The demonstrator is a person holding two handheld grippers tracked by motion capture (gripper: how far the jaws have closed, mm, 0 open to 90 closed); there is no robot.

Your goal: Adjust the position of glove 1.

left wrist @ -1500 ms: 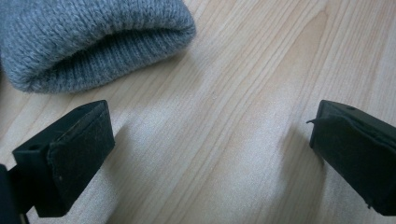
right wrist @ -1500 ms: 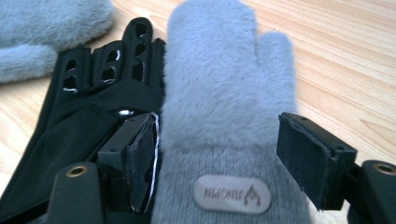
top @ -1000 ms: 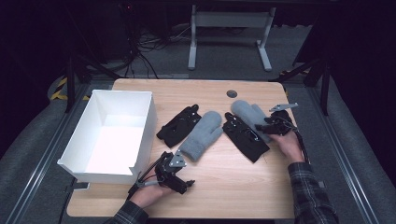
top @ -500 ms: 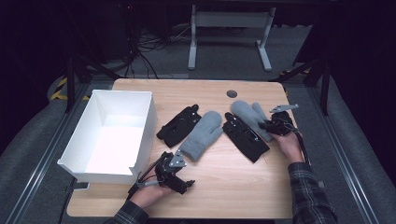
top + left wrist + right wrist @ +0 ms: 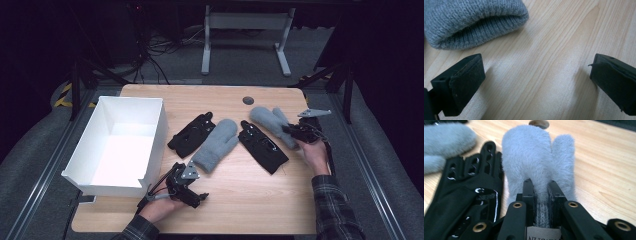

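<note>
Right grey mitten (image 5: 537, 162) is the piece in hand: its knit cuff sits clamped between the jaws of the right hand-held gripper (image 5: 541, 188), which have just been closing onto it. Its long axis runs straight ahead of that gripper, fingertips pointing away, thumb on the right in the right gripper view. In the high view the mitten (image 5: 270, 120) lies just beyond the right hand-held gripper (image 5: 295, 132), resting on the bench (image 5: 300, 200), its inner edge beside a black glove (image 5: 263, 146). So we judge any lift has to drag the mitten back along its own axis. The white box (image 5: 150, 150) is well away, across the bench. Left hand-held gripper (image 5: 192, 192) is nearer the box, jaws apart, empty, just short of the other grey mitten (image 5: 474, 22).
</note>
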